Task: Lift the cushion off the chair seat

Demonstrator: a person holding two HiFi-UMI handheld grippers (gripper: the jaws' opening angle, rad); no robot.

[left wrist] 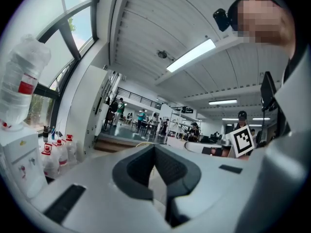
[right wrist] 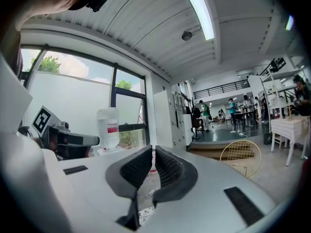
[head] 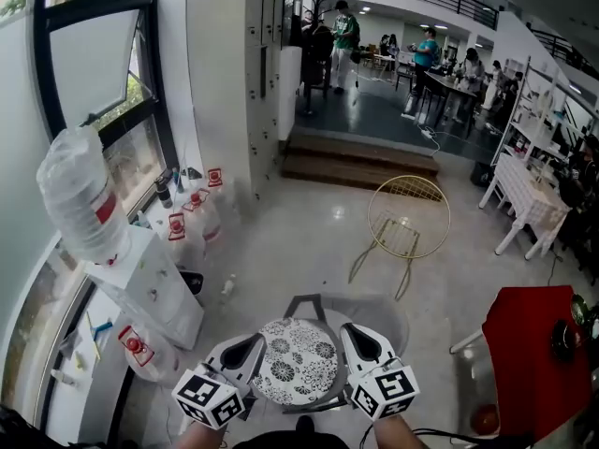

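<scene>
In the head view a round white cushion [head: 298, 358] with a black flower pattern hangs level between my two grippers, low in the middle. My left gripper [head: 245, 349] is shut on its left edge, my right gripper [head: 358, 342] on its right edge. Just beyond and under the cushion shows the grey chair seat [head: 388, 318] with its dark frame. In the right gripper view the right gripper [right wrist: 149, 154] has its jaws together, with a bit of patterned cushion [right wrist: 144, 215] low between them. The left gripper [left wrist: 154, 154] has its tips meeting in the left gripper view.
A white water dispenser [head: 150, 283] with a big bottle [head: 80, 195] stands at the left by the window, with water jugs [head: 192, 215] on the floor. A gold wire chair [head: 409, 218] stands ahead. A red-covered table [head: 533, 349] is at the right. Steps [head: 360, 162] lead up to people farther off.
</scene>
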